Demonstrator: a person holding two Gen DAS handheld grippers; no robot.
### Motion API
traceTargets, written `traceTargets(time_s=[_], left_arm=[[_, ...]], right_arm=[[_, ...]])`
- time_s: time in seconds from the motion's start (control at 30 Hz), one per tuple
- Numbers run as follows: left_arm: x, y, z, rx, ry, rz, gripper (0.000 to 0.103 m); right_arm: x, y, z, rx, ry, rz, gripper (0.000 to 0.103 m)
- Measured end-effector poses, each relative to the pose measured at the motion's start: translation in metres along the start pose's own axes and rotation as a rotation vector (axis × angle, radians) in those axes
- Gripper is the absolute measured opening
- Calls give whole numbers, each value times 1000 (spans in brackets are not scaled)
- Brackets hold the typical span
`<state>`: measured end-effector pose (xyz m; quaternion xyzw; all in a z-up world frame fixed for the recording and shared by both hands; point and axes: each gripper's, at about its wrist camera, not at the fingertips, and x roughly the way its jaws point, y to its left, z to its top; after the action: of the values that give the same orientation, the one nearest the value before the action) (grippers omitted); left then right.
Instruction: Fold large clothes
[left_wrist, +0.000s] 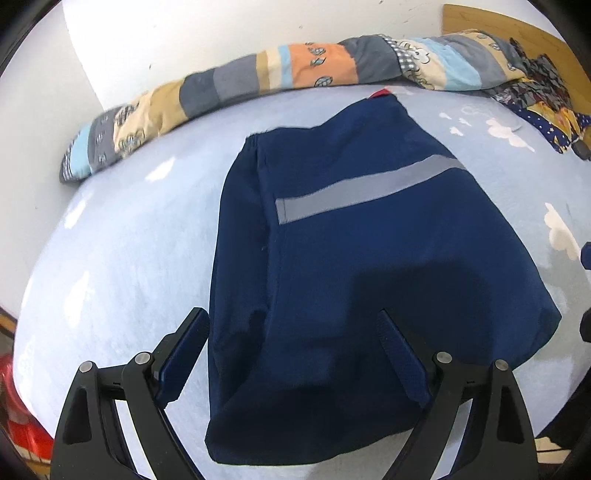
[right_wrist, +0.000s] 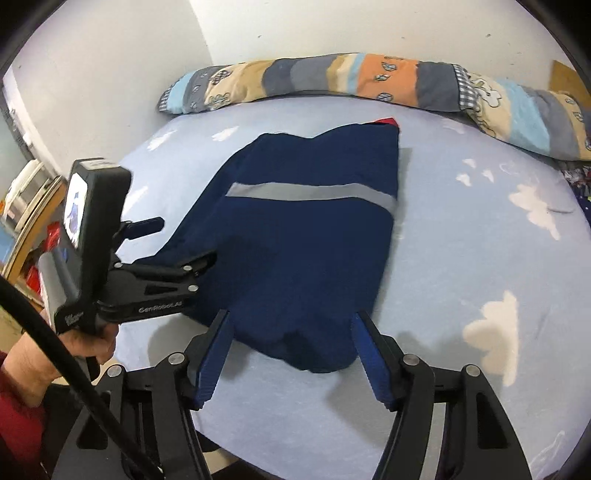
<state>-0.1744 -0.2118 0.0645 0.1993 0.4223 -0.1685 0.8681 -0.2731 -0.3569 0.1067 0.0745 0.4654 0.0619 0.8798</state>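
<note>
A navy garment (left_wrist: 351, 236) with a grey reflective stripe (left_wrist: 369, 188) lies folded on a light blue bed sheet (left_wrist: 122, 251). A bit of red shows at its far edge. My left gripper (left_wrist: 291, 321) is open, its fingers wide apart above the garment's near end. In the right wrist view the garment (right_wrist: 306, 229) lies ahead, and my right gripper (right_wrist: 291, 325) is open just above its near edge. The left gripper (right_wrist: 210, 258) shows there from the side, over the garment's left edge.
A long patchwork bolster (left_wrist: 258, 77) lies along the far edge of the bed against a white wall; it also shows in the right wrist view (right_wrist: 332, 81). Patterned dark fabric (left_wrist: 539, 99) is piled at the far right. Shelving (right_wrist: 26, 206) stands left of the bed.
</note>
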Motion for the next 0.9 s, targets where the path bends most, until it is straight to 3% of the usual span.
traceTargets(time_s=[0.27,0.5,0.7,0.9], left_arm=[[13,-7,1,21,43,5,92],[-17,-5,11,-5,-88,53,92],[-50,1,23,-103,-228,63,92],[-57,-2,27,-94,-262,101,92]], right_arm=[[26,-8,-10,49,107,14,71],[1,-15,-2,73,2,-4,72],[-5,-24,0,112,-14,2,72],[-8,-25,0,109,-25,-3,72]])
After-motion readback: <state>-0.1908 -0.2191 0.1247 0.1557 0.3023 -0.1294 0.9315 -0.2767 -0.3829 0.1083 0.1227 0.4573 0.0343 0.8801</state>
